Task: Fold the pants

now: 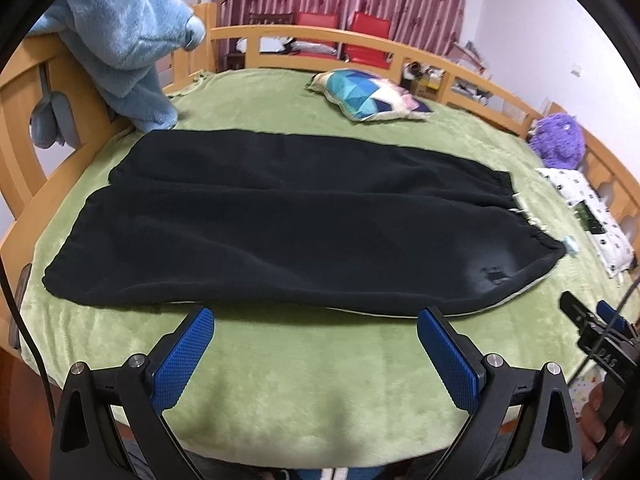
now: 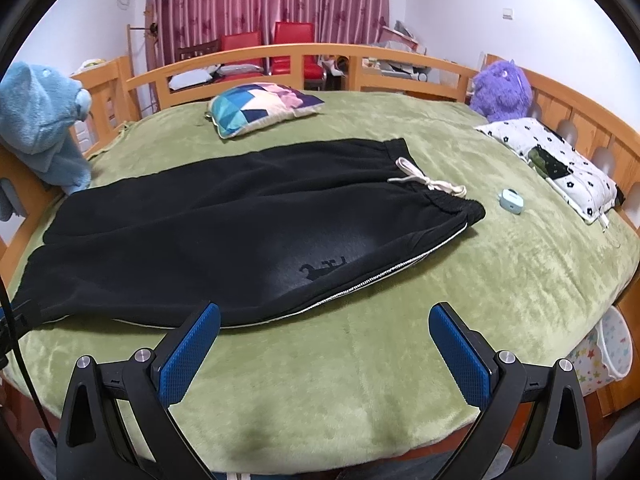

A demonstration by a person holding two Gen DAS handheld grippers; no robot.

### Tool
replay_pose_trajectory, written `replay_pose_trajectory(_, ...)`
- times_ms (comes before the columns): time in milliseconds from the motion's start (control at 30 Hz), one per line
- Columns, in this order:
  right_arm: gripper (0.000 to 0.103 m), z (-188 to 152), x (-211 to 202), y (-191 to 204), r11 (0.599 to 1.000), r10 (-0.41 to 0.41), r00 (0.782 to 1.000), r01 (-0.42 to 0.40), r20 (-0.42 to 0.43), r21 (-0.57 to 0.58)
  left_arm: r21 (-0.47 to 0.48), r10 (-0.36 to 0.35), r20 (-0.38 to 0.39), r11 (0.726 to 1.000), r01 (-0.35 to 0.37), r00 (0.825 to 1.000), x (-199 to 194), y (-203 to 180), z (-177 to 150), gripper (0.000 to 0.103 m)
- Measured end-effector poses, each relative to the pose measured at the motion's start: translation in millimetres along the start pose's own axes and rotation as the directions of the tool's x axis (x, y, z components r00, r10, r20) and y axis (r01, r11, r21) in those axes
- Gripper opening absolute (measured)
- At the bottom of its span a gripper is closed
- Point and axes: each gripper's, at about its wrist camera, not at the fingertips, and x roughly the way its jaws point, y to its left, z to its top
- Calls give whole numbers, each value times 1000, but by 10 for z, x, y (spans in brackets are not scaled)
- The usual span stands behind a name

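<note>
The pants are laid flat across the green blanket, legs side by side toward the left, waistband and white drawstring toward the right. No fold is seen yet, so the task is judged to be at its start, with the first lengthwise fold in hand. The left gripper is held spread and empty just short of the near hem edge; the right gripper is likewise spread and empty near the striped side seam. For the next move, the near edge is probably to be pinched at two points and carried over the far leg. A pillow lies well apart behind.
</note>
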Motion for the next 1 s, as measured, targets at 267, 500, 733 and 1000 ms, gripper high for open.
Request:
replay_pose_trajectory(267, 100, -54, 647, -237, 997, 11, 996, -4, -93, 79, -91, 53, -71, 994, -59, 996, 513, 464, -11, 99)
replay_pose_trajectory(500, 79, -90, 1083, -588, 972, 62, 986, -25, -152, 232, -253, -10, -102, 967, -16, 995, 862, 971, -5, 92)
replay_pose_trajectory(733, 79, 28, 1293, -639, 953, 126, 986, -91, -106, 290, -370, -99, -97, 927, 56, 990, 1112, 1265, -46, 88)
replay_pose_trajectory(1000, 70, 44, 1727, -513, 971, 103, 969, -50, -225, 232, -387, -93, -129, 921, 36, 987, 1350, 1308, -55, 86)
